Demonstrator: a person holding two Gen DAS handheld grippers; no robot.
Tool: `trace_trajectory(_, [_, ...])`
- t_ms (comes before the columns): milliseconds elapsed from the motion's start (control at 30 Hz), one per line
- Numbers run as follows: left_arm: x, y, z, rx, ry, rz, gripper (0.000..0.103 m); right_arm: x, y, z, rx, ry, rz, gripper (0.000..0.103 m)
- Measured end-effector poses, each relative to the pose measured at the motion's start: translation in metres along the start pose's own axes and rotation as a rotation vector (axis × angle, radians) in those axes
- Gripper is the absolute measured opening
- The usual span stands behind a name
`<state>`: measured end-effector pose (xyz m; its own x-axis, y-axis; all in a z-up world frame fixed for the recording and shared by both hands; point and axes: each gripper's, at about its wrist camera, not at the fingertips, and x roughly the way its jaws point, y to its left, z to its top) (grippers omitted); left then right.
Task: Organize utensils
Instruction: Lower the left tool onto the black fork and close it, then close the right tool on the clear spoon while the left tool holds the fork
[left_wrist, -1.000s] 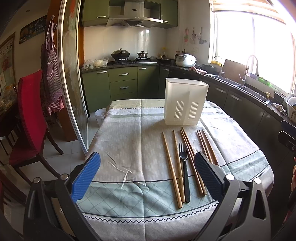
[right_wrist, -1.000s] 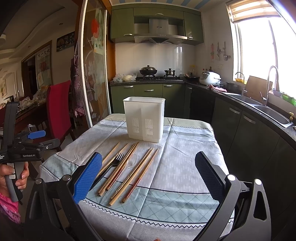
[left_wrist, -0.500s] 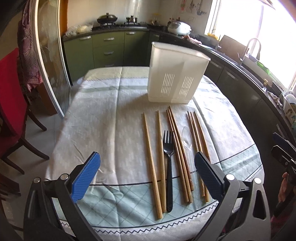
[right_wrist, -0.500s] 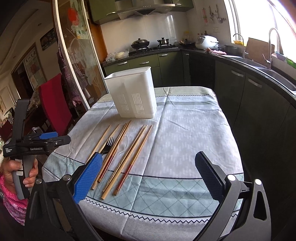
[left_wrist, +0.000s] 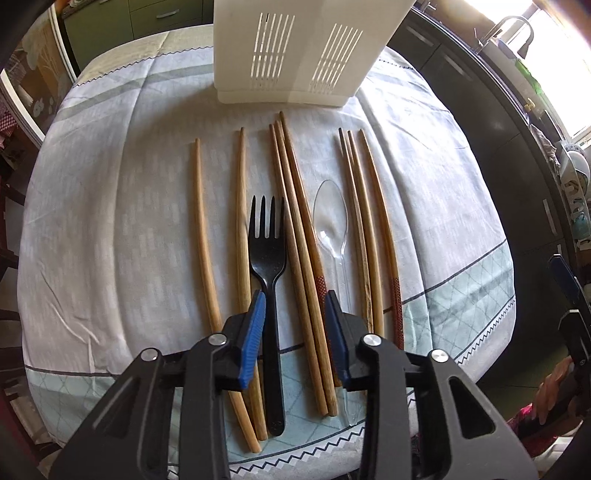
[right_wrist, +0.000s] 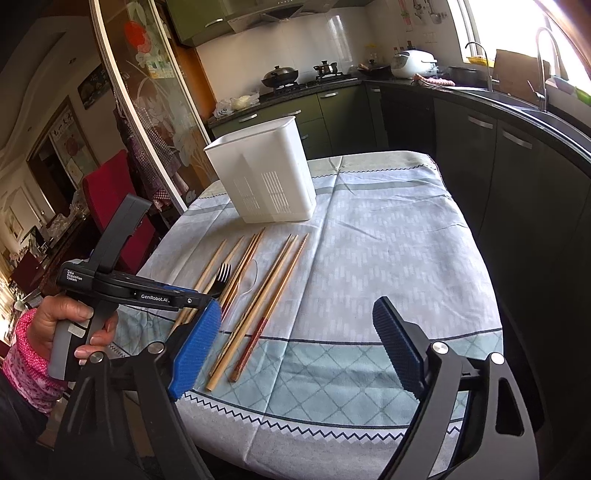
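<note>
**Left claw straddling fork handle and chopsticks**

My left gripper (left_wrist: 293, 325) is partly closed, clamping nothing: its blue pads bracket the black plastic fork (left_wrist: 269, 280) handle and the chopstick trio (left_wrist: 299, 251) beside it. My right gripper (right_wrist: 295, 347) hangs spread wide and empty over the tablecloth (right_wrist: 388, 251).

The fork lies flat, tines toward the white slotted utensil holder (left_wrist: 295, 48). I judge it light, stiff and smooth. Recommended hold: mid-handle, separated from the chopsticks. The clear plastic spoon (left_wrist: 332, 225) looks flimsy; grip gently.
</note>
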<state>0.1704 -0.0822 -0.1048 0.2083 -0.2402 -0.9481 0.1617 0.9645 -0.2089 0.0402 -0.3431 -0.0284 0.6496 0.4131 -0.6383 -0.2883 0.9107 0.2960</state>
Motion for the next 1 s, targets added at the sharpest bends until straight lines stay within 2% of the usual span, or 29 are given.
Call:
trace_trajectory(233, [0.013, 0.002, 0.007, 0.005, 0.021, 0.042, 0.023, 0.002, 0.005, 0.001, -0.019, 0.000, 0.007, 0.083])
trace_trajectory(300, [0.012, 0.000, 0.008, 0.018, 0.019, 0.047, 0.020, 0.006, 0.009, 0.003, -0.030, 0.013, 0.002, 0.075])
trace_trajectory(333, [0.012, -0.002, 0.008, 0.022, 0.016, 0.048, 0.015, 0.009, 0.011, 0.005, -0.033, 0.020, 0.003, 0.072])
trace_trajectory(367, [0.012, -0.003, 0.008, 0.026, 0.015, 0.063, 0.009, 0.012, 0.013, 0.007, -0.036, 0.032, 0.009, 0.064])
trace_trajectory(400, [0.013, -0.003, 0.009, 0.029, 0.014, 0.065, 0.008, 0.017, 0.016, 0.009, -0.043, 0.047, 0.016, 0.057])
trace_trajectory(433, [0.014, -0.003, 0.010, 0.033, 0.008, 0.063, 0.008, 0.022, 0.019, 0.011, -0.053, 0.067, 0.023, 0.054])
trace_trajectory(533, [0.014, 0.000, 0.011, 0.027, 0.004, 0.055, 0.008, 0.043, 0.030, 0.018, -0.082, 0.145, 0.050, 0.050])
trace_trajectory(600, [0.013, 0.003, 0.012, 0.022, -0.002, 0.057, 0.008, 0.062, 0.038, 0.023, -0.087, 0.224, 0.074, 0.040])
trace_trajectory(667, [0.011, 0.008, 0.012, 0.017, -0.009, 0.061, 0.008, 0.085, 0.045, 0.028, -0.077, 0.314, 0.101, 0.035])
trace_trajectory(800, [0.009, 0.011, 0.014, 0.025, -0.018, 0.067, 0.008, 0.127, 0.058, 0.035, -0.033, 0.477, 0.138, 0.031])
trace_trajectory(1000, [0.009, 0.011, 0.014, 0.039, -0.024, 0.057, 0.008, 0.175, 0.072, 0.039, 0.028, 0.602, 0.101, 0.025])
